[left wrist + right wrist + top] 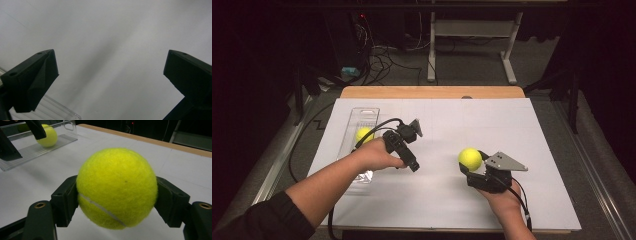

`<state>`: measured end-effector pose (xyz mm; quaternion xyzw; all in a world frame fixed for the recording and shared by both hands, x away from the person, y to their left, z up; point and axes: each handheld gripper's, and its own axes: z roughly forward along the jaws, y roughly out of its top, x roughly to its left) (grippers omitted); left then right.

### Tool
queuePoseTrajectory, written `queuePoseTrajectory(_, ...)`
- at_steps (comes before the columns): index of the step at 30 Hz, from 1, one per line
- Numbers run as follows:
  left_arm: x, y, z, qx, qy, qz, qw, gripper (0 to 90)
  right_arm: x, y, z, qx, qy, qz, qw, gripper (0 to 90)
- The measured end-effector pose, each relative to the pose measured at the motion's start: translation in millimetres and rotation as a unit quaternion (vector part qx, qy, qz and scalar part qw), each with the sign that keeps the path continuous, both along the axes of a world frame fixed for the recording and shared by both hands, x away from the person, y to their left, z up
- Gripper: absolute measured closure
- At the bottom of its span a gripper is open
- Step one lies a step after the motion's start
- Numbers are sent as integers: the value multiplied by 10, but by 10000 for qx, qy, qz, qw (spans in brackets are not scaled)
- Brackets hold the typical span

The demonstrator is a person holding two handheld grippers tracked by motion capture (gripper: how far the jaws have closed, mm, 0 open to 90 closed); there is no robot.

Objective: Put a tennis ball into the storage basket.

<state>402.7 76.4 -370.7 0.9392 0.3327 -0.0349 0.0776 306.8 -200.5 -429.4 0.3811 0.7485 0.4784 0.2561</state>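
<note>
You have a tennis ball (117, 188) clamped between the jaws of your right hand-held gripper (476, 167), one black pad pressed against each side, and it looks to be lifted just clear of the white sheet (447, 200) on the table (432, 92). So the step in hand, as I judge it, is the carry: the pick is done and the ball has to go to the clear tray (368, 113) that lies well off to the left of that gripper.

A second ball (364, 134) already sits in the tray, toward its far half, right beside your left hand-held gripper (411, 145). That gripper has its jaws spread wide with nothing between them, hovering over the sheet at the tray's near edge (62, 110).

For the next move, keep the squeeze steady, since a felt ball can roll out of flat pads. Swing across, come in above the tray's wall rather than through it, and aim for the free near half so you do not knock the ball already there. Pull your left hand-held gripper aside first; it stands in the path.
</note>
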Motion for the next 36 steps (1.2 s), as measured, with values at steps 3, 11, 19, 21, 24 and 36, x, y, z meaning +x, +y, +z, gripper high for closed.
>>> queuePoseTrajectory(3, 2, -1, -8, 6, -9, 10, 10000, 6, 40, 35, 24, -3, -47, 18, 10000, 273)
queuePoseTrajectory(11, 10, 7, 2, -22, 19, 4, 10000, 6, 128, 124, 80, 0, -211, 89, 9997, 273)
queuePoseTrajectory(19, 29, 19, 9, -49, 18, 42, 10000, 6, 225, 226, 94, -17, -301, 188, 9994, 274)
queuePoseTrajectory(21, 35, 25, 9, -81, 27, 58, 9999, 7, 234, 244, 74, -18, -302, 215, 9993, 274)
queuePoseTrajectory(24, 44, 35, 15, -127, 41, 85, 9999, 6, 237, 250, 30, -29, -323, 260, 9991, 273)
queuePoseTrajectory(36, 9, 12, 42, -151, 37, 35, 9999, 6, 146, 197, -89, 11, -215, 291, 9993, 273)
